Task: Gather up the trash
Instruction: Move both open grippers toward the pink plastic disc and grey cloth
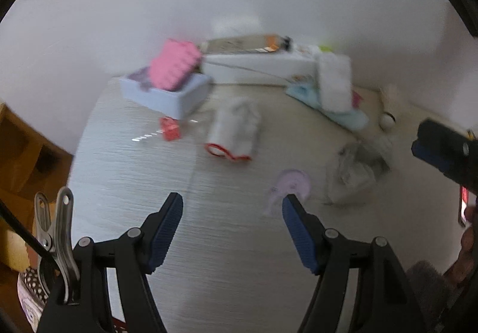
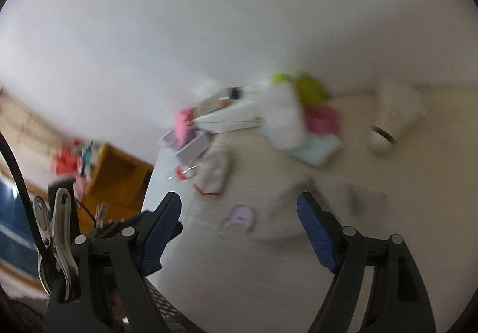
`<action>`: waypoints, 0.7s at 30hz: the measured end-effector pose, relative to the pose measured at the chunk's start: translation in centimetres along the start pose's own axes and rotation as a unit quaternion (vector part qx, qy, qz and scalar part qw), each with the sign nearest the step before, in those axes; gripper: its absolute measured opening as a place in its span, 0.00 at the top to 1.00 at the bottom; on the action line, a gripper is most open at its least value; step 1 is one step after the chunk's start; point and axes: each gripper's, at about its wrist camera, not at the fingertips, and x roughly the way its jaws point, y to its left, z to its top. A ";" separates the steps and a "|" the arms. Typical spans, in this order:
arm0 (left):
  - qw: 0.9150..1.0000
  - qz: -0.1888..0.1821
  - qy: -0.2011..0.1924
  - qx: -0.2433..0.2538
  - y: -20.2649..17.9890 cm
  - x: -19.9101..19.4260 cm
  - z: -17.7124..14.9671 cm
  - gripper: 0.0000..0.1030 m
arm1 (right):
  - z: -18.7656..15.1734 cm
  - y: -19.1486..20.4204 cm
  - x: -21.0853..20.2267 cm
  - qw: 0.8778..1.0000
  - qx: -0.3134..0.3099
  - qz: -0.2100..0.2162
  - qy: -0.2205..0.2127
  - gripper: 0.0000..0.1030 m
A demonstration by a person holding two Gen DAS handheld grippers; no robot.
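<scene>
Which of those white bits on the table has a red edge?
The white bag lying mid-table, just right of the small red cube; its open end is rimmed red. The crumpled grey-white wrapper has none.

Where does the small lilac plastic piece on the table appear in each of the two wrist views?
Left wrist view: the lilac plastic piece lies right of centre, just beyond the tip of the right-hand finger.
Right wrist view: it lies near the centre, between the two fingers.
Shared landmark: the pink item in the pale box, farther back.
</scene>
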 end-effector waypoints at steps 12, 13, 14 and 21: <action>0.997 0.002 0.027 0.069 -4.0 5.3 -0.1 0.29 | -1.9 -2.8 1.6 0.998 0.013 -0.042 0.037 0.38; 0.997 -0.003 0.031 0.068 -4.0 5.6 -0.2 0.29 | -2.0 -2.5 1.9 0.998 0.009 -0.041 0.042 0.39; 0.997 -0.008 0.035 0.070 -4.2 6.1 -0.4 0.29 | -2.1 -2.3 2.4 0.998 0.004 -0.036 0.051 0.39; 0.996 -0.032 0.038 0.079 -4.0 7.4 -1.0 0.27 | -2.2 -3.7 4.5 0.992 0.032 -0.097 0.068 0.39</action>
